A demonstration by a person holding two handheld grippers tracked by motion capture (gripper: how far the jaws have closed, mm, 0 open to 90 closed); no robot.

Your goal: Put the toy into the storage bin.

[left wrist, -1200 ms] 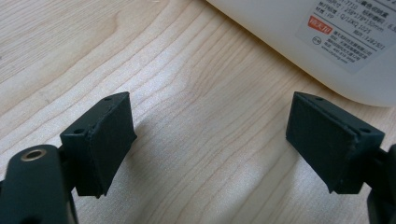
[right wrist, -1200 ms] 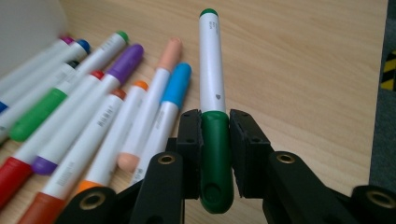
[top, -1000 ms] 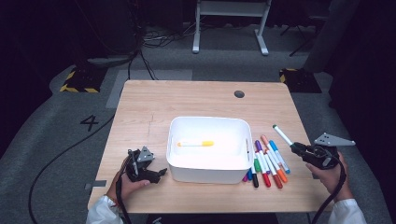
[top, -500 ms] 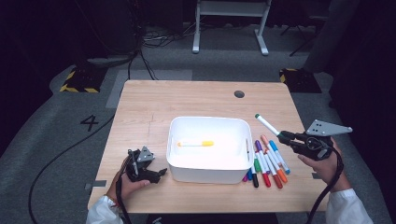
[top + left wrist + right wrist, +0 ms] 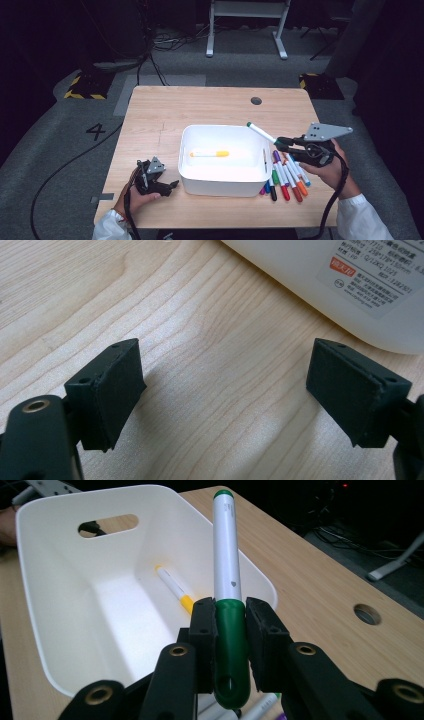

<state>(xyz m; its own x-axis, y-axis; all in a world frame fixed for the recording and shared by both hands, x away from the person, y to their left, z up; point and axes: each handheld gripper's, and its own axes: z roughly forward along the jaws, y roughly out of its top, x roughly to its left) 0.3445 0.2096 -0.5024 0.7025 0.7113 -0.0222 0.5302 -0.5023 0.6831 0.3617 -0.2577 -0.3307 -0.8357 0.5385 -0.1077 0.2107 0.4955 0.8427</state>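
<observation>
My right gripper (image 5: 231, 630) is clamped on the green cap of a green marker (image 5: 227, 555); the white barrel juts forward and up past the jaws, its far tip over the right rim of the white bin (image 5: 200, 172). In the high view the right gripper (image 5: 282, 143) is lifted off the table, and my right hand (image 5: 325, 167) holds it roughly level, pointing left toward the bin, white sleeve at the wrist.

My left gripper (image 5: 225, 390) has its jaws spread wide with nothing but bare wood between them. In the high view the left gripper (image 5: 167, 185) rests low on the table (image 5: 165, 110) just left of the bin, my left hand (image 5: 135, 195) wrapped round its body.

The bin's side carries a label (image 5: 367, 277) with a red tag and small print too blurred for me to read. A "4" (image 5: 95, 131) is marked on the floor.

One yellow marker (image 5: 210, 154) lies inside the bin. A row of spare markers (image 5: 285, 177) lies beside its right wall, roughly nine; they overlap too much for a firm count.
</observation>
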